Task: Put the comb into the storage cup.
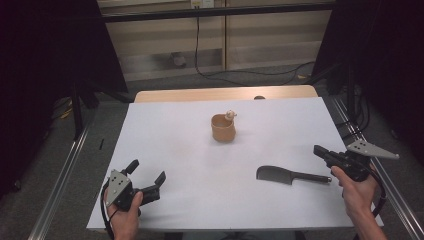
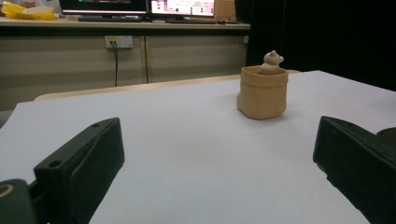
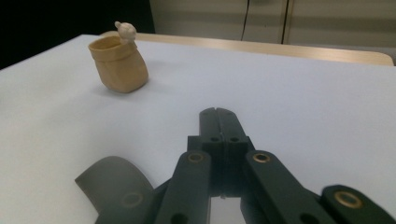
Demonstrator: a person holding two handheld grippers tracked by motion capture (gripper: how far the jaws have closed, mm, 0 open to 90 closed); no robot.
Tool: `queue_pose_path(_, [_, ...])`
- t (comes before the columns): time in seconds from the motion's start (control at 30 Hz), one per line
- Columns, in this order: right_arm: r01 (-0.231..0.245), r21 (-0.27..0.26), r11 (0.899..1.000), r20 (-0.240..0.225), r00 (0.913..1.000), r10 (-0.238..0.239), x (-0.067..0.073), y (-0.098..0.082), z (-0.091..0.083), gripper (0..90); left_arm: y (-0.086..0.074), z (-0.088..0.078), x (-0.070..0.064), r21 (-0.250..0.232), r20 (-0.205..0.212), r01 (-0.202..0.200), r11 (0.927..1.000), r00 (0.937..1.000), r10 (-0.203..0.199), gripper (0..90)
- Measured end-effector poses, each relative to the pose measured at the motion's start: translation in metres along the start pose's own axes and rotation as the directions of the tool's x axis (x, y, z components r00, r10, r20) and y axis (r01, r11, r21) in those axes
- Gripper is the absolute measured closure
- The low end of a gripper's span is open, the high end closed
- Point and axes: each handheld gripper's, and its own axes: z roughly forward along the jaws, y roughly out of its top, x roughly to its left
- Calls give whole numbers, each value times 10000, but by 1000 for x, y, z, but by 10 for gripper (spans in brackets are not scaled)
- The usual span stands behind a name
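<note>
Resting at the near left corner of the white counter (image 1: 180,165), left gripper (image 1: 148,178), fingers wide, empty | right gripper (image 1: 320,150) near right edge, fingers pressed together, empty | dark cleaver (image 1: 280,174) flat beside it | tan pouch (image 1: 223,128) with small figurine (image 1: 230,114), upright mid-counter, farther back.

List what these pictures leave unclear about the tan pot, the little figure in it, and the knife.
- Tan pot: its inside is hidden by its own wall in both gripper views and too small in the high view.
- Figure: the body below the rim is hidden by the pot wall.
- Knife: in the right gripper view the shut right gripper covers the handle, and the bottom edge cuts the blade.
</note>
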Motion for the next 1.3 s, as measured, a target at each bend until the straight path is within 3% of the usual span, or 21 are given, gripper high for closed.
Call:
queue_pose_path(0.17, [-275, 380, 9989, 31, 9996, 274, -7, 1, 2, 900, 1, 0, 0, -87, -39, -22, 10000, 10000, 22, 22])
queue_pose_path(0.33, [-203, 1272, 9917, 84, 9998, 194, -11, -1, 4, 900, 1, 1, 1, -114, -65, 8, 9999, 10000, -9, 29])
queue_pose_path(0.47, [-232, 1562, 9875, 274, 9994, 192, -12, -4, 5, 900, 1, 1, 3, -155, -117, -39, 9999, 9999, 37, 31])
queue_pose_path(0.73, [-259, 2665, 9635, 209, 9996, 211, -16, -6, 9, 900, 0, 1, 4, -74, -102, -22, 10000, 9999, 21, 31])
queue_pose_path(0.97, [-229, 2879, 9574, 240, 9996, 167, -20, -7, 9, 900, 0, 0, 5, -181, -65, 5, 9998, 10000, -6, 31])
queue_pose_path(1.3, [-132, 3761, 9265, 182, 9998, 69, -25, -15, 18, 900, -1, 1, 5, -54, -22, 96, 9999, 10000, -96, 31])
